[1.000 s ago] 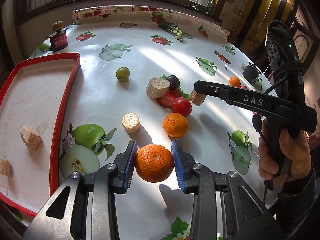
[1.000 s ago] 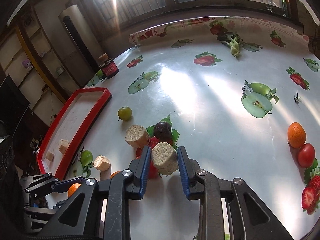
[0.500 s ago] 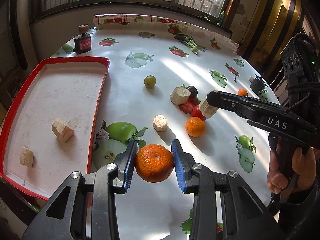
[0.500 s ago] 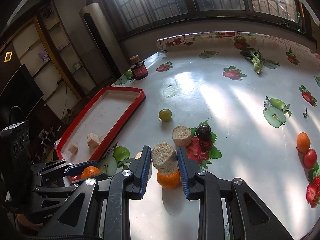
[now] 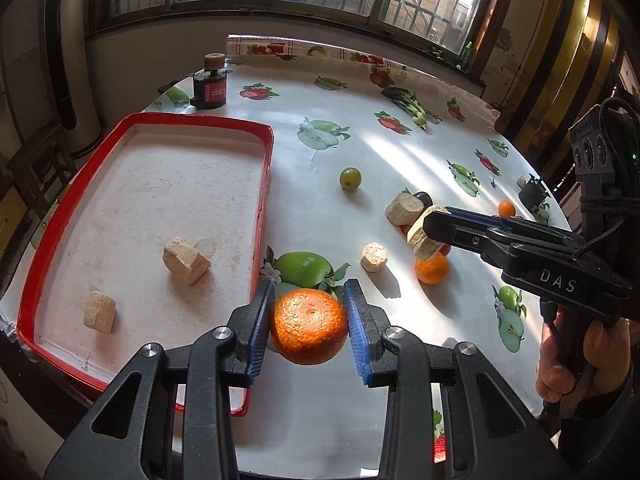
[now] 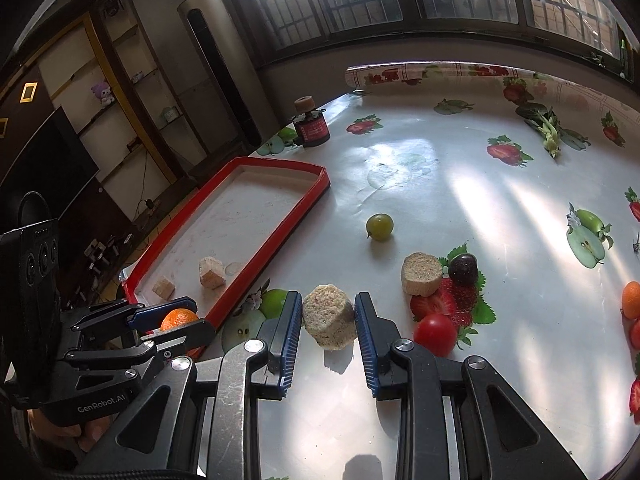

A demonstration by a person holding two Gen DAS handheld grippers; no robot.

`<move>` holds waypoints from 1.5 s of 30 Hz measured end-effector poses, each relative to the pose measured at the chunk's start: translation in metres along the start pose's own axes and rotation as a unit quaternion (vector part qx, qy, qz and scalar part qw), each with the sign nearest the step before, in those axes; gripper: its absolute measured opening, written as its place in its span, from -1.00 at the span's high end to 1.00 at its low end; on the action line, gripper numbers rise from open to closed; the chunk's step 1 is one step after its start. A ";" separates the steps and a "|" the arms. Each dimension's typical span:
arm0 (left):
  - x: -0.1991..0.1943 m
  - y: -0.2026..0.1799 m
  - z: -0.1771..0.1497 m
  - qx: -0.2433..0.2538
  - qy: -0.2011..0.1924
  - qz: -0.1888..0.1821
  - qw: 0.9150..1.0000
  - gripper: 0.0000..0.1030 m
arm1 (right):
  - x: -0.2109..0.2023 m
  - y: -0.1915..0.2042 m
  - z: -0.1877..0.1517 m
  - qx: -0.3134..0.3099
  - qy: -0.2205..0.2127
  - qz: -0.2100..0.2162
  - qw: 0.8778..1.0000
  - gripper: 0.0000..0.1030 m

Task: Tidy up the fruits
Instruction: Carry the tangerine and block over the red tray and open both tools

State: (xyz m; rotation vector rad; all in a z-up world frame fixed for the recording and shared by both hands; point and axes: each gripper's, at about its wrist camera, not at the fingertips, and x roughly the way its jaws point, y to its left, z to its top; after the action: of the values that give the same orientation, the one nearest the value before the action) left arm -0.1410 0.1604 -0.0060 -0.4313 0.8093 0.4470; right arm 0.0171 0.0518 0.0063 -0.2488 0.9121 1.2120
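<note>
Left gripper: its blue pads pinch a mandarin by its sides, held in the air above the table, just right of the red tray's near corner.
Mandarin's axis: round, no long axis; its dimpled stem end faces up toward the camera.
Right gripper: fingers clamp a beige chunk, lifted off the table.
Chunk's axis: a short faceted cylinder, tilted; one flat face points up toward 11 o'clock in the right wrist view.
Tray contents: two beige chunks, one near the middle, one at 7 o'clock of it, apart.
Loose chunks on table: two, one small, one at its 1 o'clock beside a dark cherry.
Mandarins counted: three, one gripped, one under the right gripper's tip in the left wrist view, one far at 2 o'clock.
Green grape: one, alone, mid-table.
Red tomato: one seen clearly, at 3 o'clock of the held chunk.
Dark jar: one, upright, beyond the tray's far end.
</note>
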 end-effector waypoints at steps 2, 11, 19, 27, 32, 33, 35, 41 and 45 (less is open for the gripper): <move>-0.002 0.009 0.001 -0.007 -0.003 0.005 1.000 0.36 | 0.004 0.006 0.002 -0.003 0.003 0.003 1.000 0.46; -0.009 0.053 0.008 -0.035 -0.011 0.035 0.999 0.36 | 0.032 0.034 0.019 -0.019 0.015 0.031 0.999 0.47; -0.004 0.090 0.016 -0.053 -0.009 0.062 0.997 0.36 | 0.067 0.064 0.037 -0.034 0.030 0.052 0.998 0.47; 0.010 0.128 0.032 -0.073 0.001 0.090 0.993 0.36 | 0.112 0.085 0.056 -0.041 0.049 0.064 0.996 0.47; 0.021 0.138 0.039 -0.078 0.010 0.098 0.992 0.36 | 0.139 0.087 0.063 -0.034 0.065 0.067 0.995 0.47; 0.023 0.139 0.040 -0.078 0.011 0.099 0.992 0.36 | 0.143 0.087 0.064 -0.034 0.068 0.066 0.995 0.47; 0.028 0.142 0.041 -0.080 0.015 0.102 0.991 0.36 | 0.149 0.088 0.065 -0.035 0.072 0.065 0.995 0.47; 0.043 0.148 0.040 -0.089 0.040 0.110 0.989 0.36 | 0.165 0.088 0.066 -0.039 0.084 0.059 0.994 0.46; 0.049 0.151 0.035 -0.102 0.053 0.110 0.987 0.34 | 0.168 0.089 0.065 -0.042 0.087 0.063 0.993 0.38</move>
State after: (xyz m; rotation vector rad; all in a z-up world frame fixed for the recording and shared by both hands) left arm -0.1713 0.3136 -0.0519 -0.5609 0.9235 0.7209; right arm -0.0212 0.2419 -0.0469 -0.3733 1.0406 1.3625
